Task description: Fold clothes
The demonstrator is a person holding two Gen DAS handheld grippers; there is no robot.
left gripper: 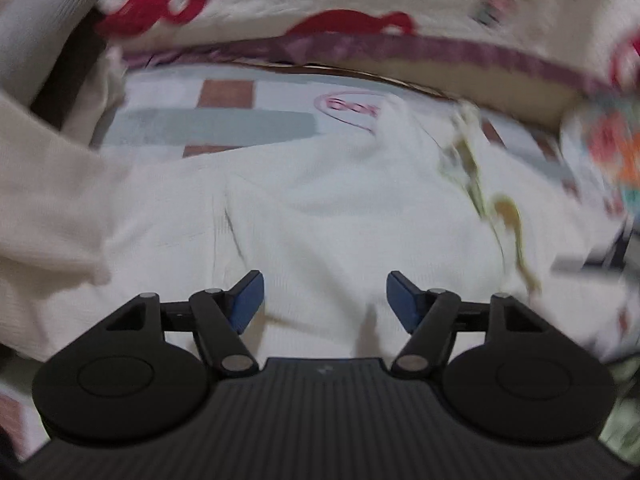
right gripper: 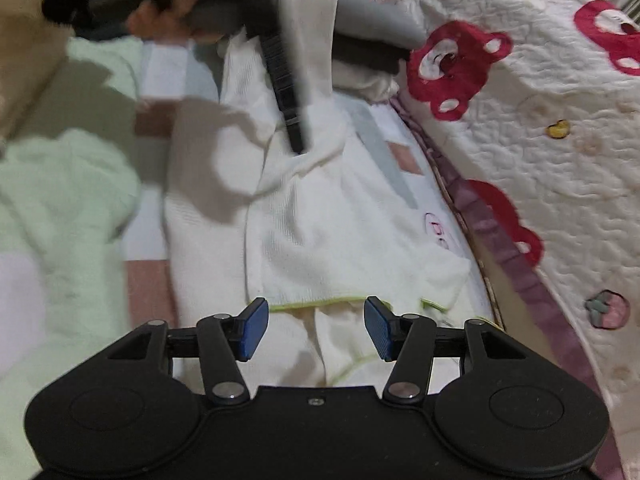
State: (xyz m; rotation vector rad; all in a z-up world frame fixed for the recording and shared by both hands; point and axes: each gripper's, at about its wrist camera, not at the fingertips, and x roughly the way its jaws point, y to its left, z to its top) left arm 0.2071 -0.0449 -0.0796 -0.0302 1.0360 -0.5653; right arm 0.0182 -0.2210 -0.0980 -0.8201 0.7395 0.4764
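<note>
Both grippers, left (left gripper: 324, 300) and right (right gripper: 316, 328), are hovering wide apart over the white garment (right gripper: 320, 240); right should be closing squarely on the green-trimmed hem (right gripper: 312, 303) just ahead.

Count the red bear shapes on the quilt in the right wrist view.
3 on the quilt: one near top centre, one at the top right edge, one lower by the purple trim, partly hidden. More may lie out of frame.

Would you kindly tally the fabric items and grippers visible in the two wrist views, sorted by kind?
White garments: 1, the white garment lying flat on the bed.
Pale green towels: 1, the green towel beside it.
Quilts with red bear print: 1, the quilt.
Grippers: 2, the left gripper and the right gripper, both open.
Total: 5.
</note>
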